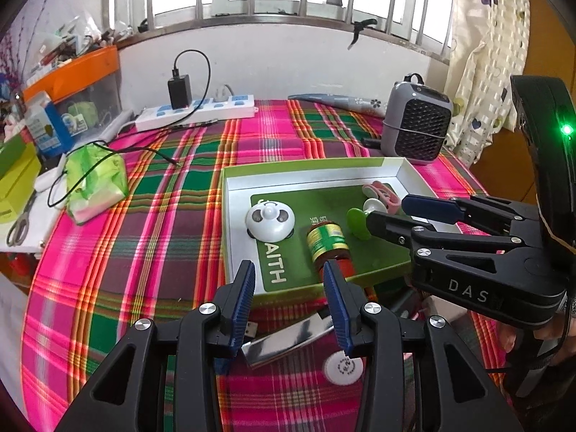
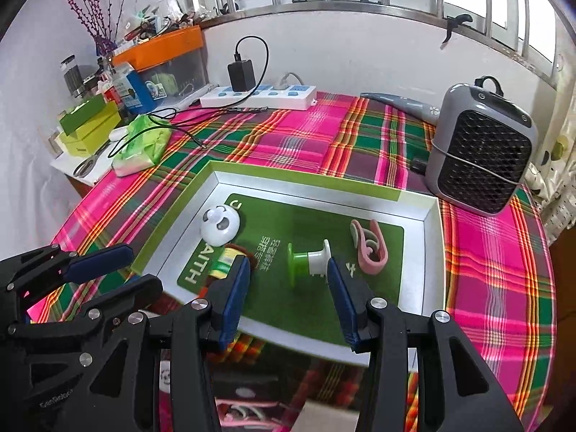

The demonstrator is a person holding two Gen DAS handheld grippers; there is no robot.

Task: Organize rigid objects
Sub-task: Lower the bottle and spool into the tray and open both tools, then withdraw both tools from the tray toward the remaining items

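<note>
- Nearest my left tool (image 1: 289,302): a shiny flat metal piece (image 1: 288,340), a white round disc (image 1: 343,368) and what looks like a USB plug (image 1: 248,328), all on the checked cloth (image 1: 144,216) of the desk, outside the box.
- Left tool spread, nothing between the pads. Right tool (image 2: 288,300) likewise spread and empty, hanging over the box's near edge.
- Green box lid (image 2: 428,237) already holds the panda toy (image 2: 219,226), small bottle (image 1: 325,241) lying on its side, green-and-white suction hook (image 2: 309,261) and pink clip (image 2: 367,246).
- My read: metal piece is stiff, thin, slippery and lies flat, so take it across the long edges. Disc light; pinch at the rim.
- Left view alone shows these loose items clearly and the bottle's label. Right view shows the pink clip whole; the bottle is mostly hidden behind a finger.
</note>
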